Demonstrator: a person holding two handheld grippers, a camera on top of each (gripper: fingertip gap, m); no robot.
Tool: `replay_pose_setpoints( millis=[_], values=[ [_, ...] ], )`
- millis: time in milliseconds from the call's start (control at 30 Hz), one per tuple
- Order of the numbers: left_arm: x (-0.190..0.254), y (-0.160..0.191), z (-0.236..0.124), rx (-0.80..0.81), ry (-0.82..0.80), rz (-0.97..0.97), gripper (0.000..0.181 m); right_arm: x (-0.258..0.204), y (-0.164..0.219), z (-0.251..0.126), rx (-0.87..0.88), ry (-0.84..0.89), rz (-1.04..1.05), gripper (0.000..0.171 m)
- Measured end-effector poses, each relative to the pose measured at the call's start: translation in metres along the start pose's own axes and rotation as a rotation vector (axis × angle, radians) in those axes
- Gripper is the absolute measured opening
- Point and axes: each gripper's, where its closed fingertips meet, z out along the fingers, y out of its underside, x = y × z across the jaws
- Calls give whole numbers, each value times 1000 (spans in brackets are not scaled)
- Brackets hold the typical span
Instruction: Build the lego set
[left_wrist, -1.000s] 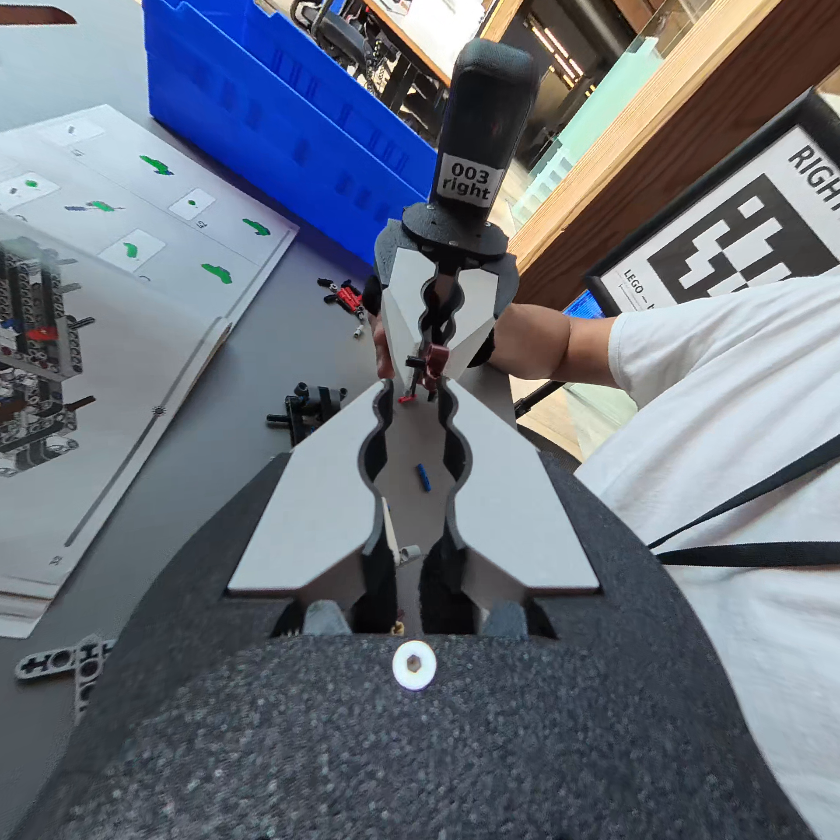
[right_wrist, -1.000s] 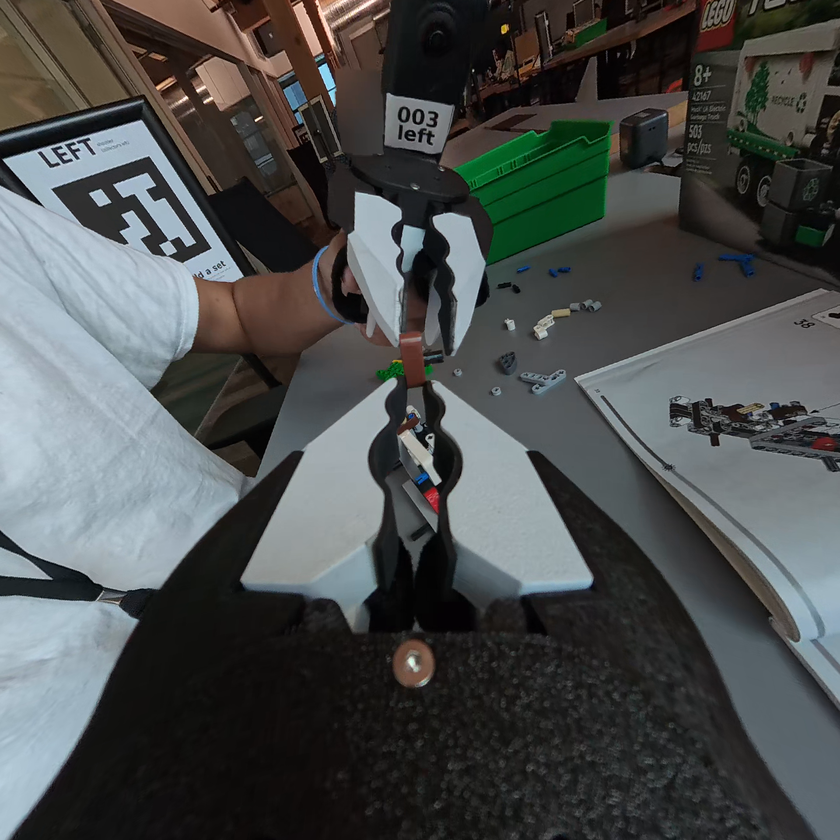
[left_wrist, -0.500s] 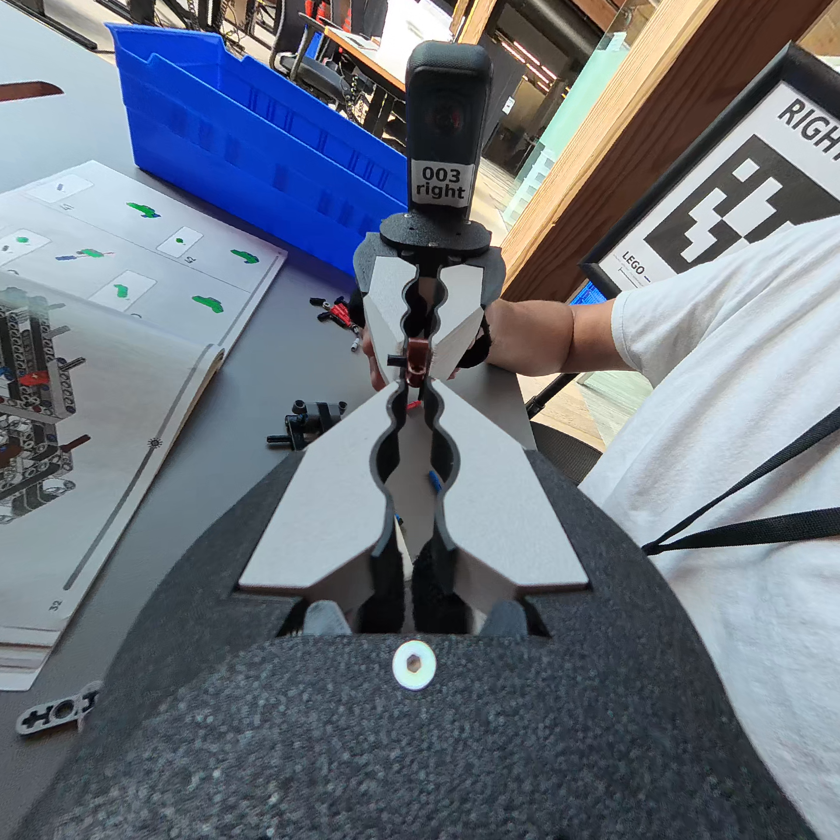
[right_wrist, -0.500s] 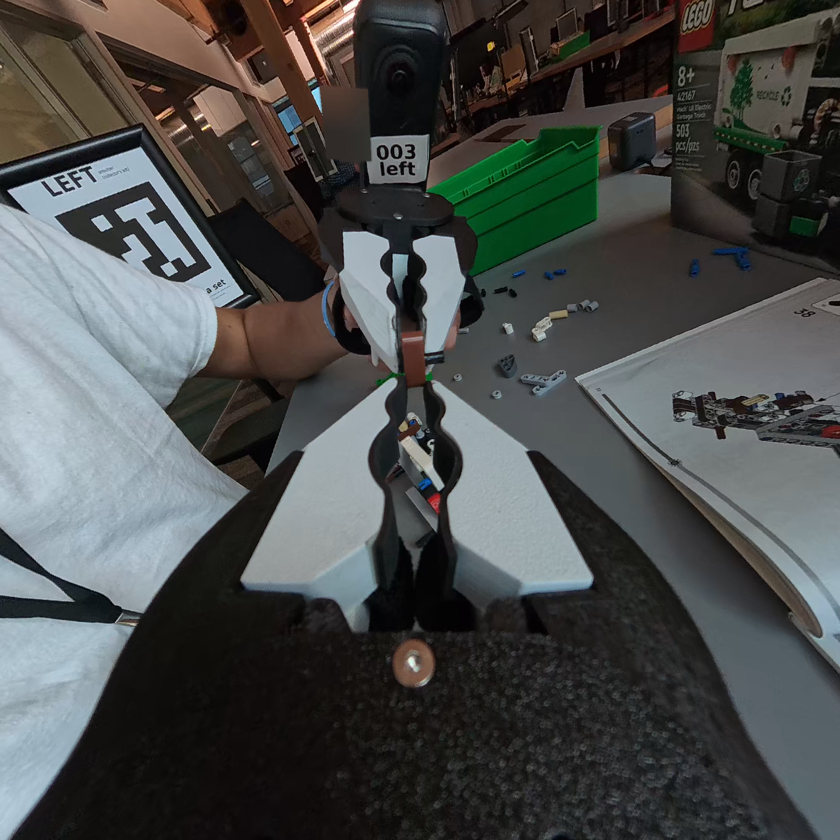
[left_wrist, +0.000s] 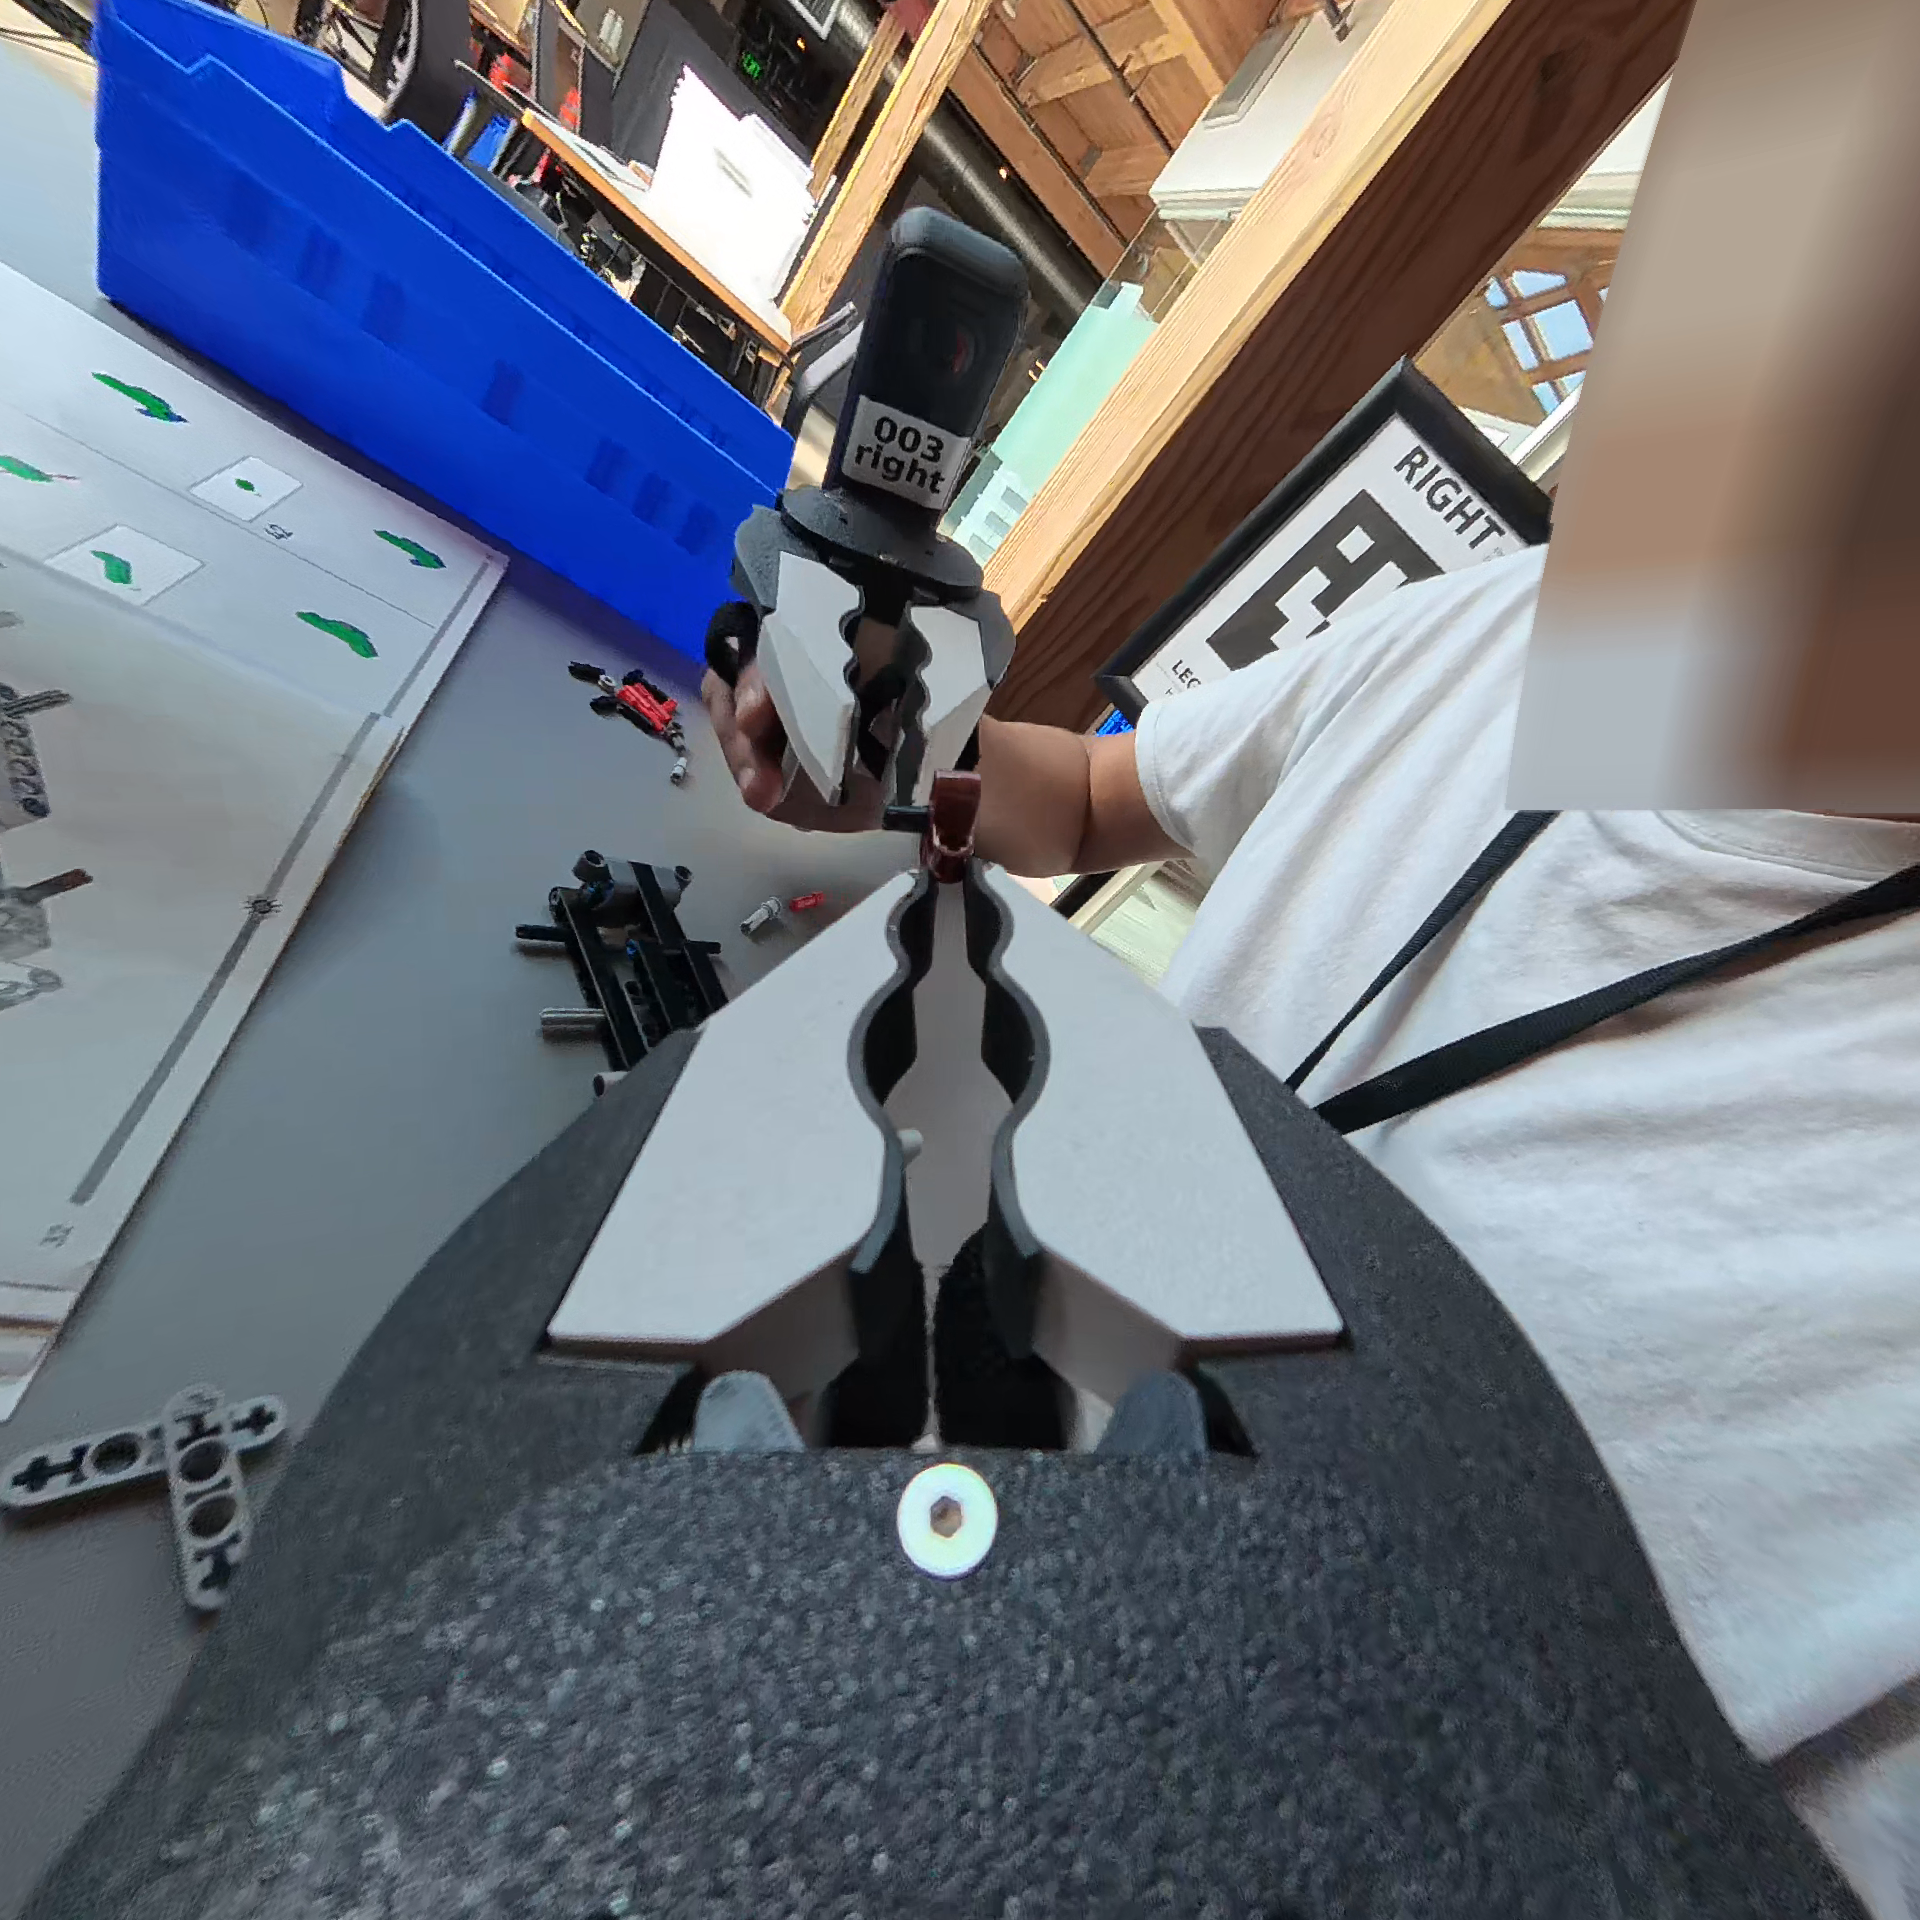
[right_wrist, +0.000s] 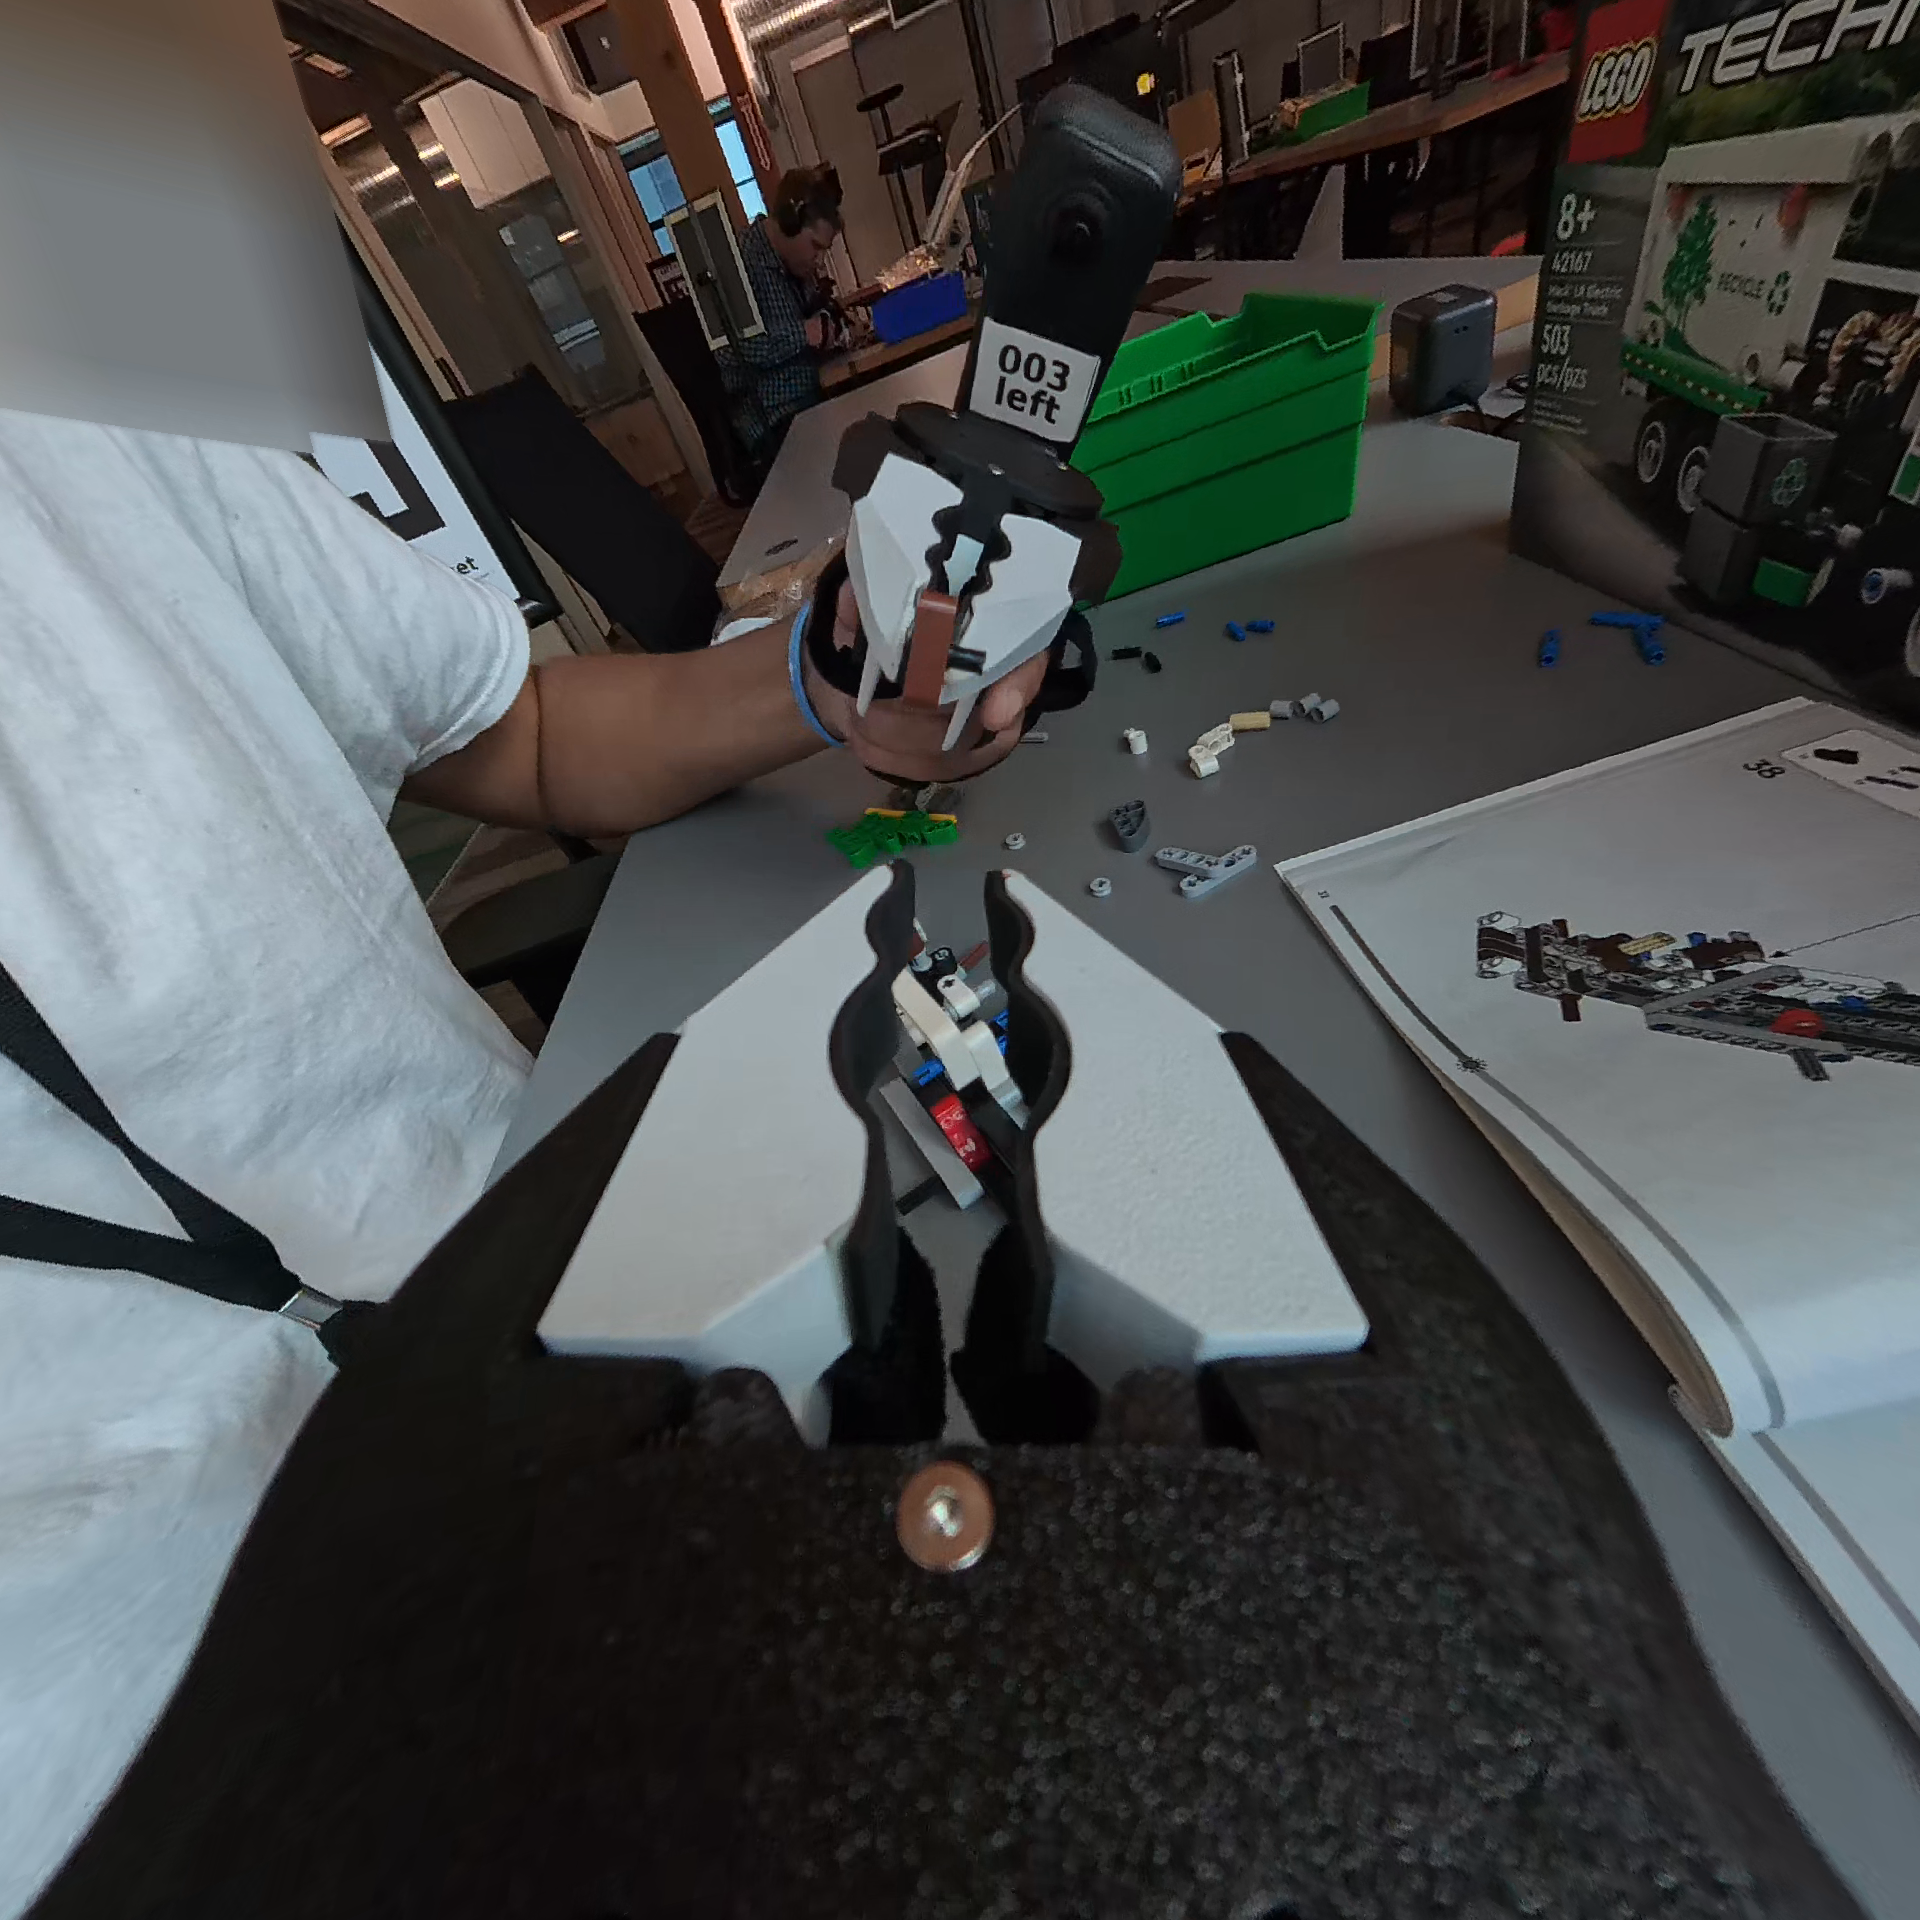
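Step in hand, as I judge it: the small red-brown lego piece (left_wrist: 953, 816) w/ a black pin (left_wrist: 902, 821) in it looks ready to go onto a sub-assy. To do it well I'd keep the pinch firm, turn the pin's axis square to the target hole, then push straight along that axis w/o twisting, since a skewed push could pop the piece out of the tips. The free tool should brace the sub-assy so it doesn't skid on the surface (right_wrist: 1351, 727). My left hand-held gripper (left_wrist: 943, 881) is pinched down to almost nothing at the tips, clamping the lower end of the red-brown piece. The piece stands up at 12 o'clock from the tips, held in the air off the surface, w/ the pin poking out toward 9 o'clock. My right hand-held gripper (right_wrist: 948, 878) is parted a little, a narrow gap, w/ nothing between the tips and touching nothing. A white-and-grey sub-assy (right_wrist: 951, 1039) lies on the surface below that gap, toward 6 o'clock from the tips. A black sub-assy (left_wrist: 623, 956) sits at abt 9 o'clock of my left tips. Which one takes the pin I can't tell. Instruction booklet (right_wrist: 1610, 1091) is open at 3 o'clock.
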Motion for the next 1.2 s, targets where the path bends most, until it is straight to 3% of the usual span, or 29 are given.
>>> replay_pose_setpoints(
  millis=[200, 1200],
  values=[
    [-7, -1, -19, 24, 53, -55, 3, 1, -3, -4, 19, 11, -11, 8],
    [0, 12, -11, 2, 145, -61, 3, -4, -6, -6, 18, 24, -58, 6]
  ],
)
